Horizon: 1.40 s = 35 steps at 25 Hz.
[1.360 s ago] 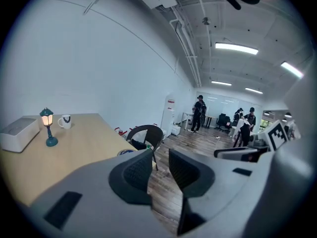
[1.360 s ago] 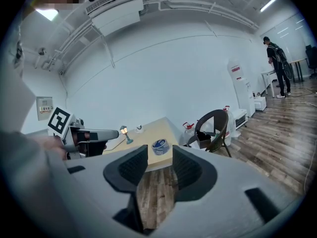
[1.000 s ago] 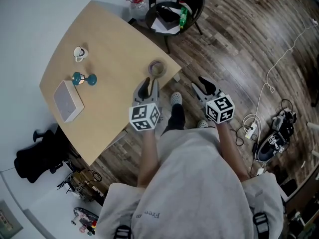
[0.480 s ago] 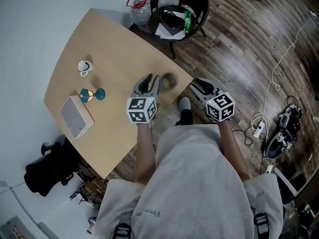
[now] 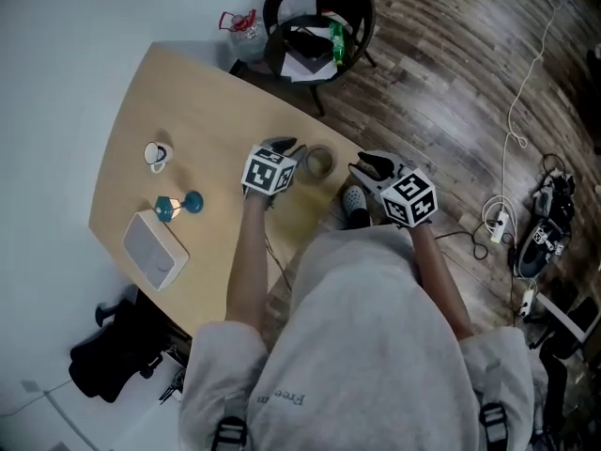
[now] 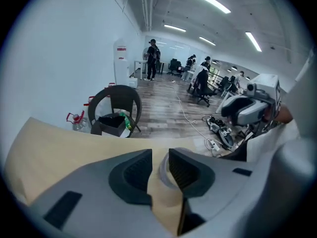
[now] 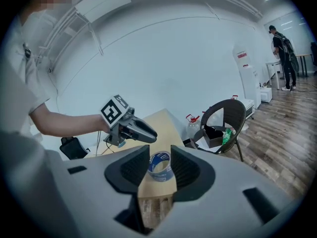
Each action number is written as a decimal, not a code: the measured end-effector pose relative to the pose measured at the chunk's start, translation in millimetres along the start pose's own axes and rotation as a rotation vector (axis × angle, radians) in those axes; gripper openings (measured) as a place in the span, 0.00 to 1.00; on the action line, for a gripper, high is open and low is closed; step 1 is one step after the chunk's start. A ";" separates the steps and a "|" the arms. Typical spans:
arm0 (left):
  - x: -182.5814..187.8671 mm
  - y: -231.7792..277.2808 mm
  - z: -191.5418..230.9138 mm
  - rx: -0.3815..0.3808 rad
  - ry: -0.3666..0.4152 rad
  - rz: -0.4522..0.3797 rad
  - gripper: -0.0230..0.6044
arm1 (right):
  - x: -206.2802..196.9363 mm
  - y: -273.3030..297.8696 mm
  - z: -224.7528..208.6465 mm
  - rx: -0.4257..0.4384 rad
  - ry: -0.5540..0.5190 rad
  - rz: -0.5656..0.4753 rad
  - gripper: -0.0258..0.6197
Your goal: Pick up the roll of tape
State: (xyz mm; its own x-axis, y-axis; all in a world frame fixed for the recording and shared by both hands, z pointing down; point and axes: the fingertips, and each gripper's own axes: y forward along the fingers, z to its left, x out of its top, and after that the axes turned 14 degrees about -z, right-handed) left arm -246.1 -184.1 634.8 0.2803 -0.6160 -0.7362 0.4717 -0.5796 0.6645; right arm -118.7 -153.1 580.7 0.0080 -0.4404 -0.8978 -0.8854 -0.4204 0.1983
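A roll of tape [image 5: 319,161] with a blue inner face [image 7: 160,166] lies flat near the right edge of the tan table [image 5: 216,101]. My left gripper [image 5: 285,146] tilts down over the table just left of the roll, jaws open, and the roll's rim [image 6: 166,175] shows in their gap. My right gripper [image 5: 362,165] hovers off the table edge to the right of the roll. Its jaws have just been closing but stand open; the roll lies beyond their tips, untouched. Each gripper shows in the other's view: the right [image 6: 247,108], the left [image 7: 143,132].
A white mug [image 5: 155,153], a teal object [image 5: 178,203] and a white box [image 5: 155,249] sit on the table's left half. A black chair [image 5: 317,22] holding a box and a green bottle stands behind the table. Cables [image 5: 498,224] and shoes lie on the wooden floor.
The left gripper has moved forward and down over the table and tilted its jaws towards the roll. The right gripper has shifted left, closer to the table edge and the roll.
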 end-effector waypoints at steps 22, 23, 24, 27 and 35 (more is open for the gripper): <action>-64.2 57.4 -16.8 -0.175 -0.129 0.149 0.18 | -1.2 -12.3 -11.8 -0.061 -0.003 0.003 0.24; -64.4 58.2 -16.5 -0.173 -0.119 0.156 0.18 | -1.9 -15.0 -14.0 -0.070 0.001 0.001 0.24; -64.6 58.7 -17.0 -0.172 -0.107 0.165 0.17 | -2.6 -18.1 -16.4 -0.080 0.006 -0.002 0.23; -64.6 62.1 -19.9 -0.174 -0.064 0.190 0.17 | -3.9 -25.7 -21.9 -0.106 0.018 -0.012 0.23; -68.7 69.5 -20.5 -0.162 0.053 0.251 0.14 | -7.5 -29.7 -23.7 -0.117 0.014 -0.003 0.23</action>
State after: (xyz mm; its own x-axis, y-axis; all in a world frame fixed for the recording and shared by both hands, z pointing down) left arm -215.5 -171.1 729.0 0.4457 -0.6981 -0.5604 0.5086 -0.3177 0.8003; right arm -81.5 -156.1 590.9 0.0176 -0.4495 -0.8931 -0.8251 -0.5111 0.2410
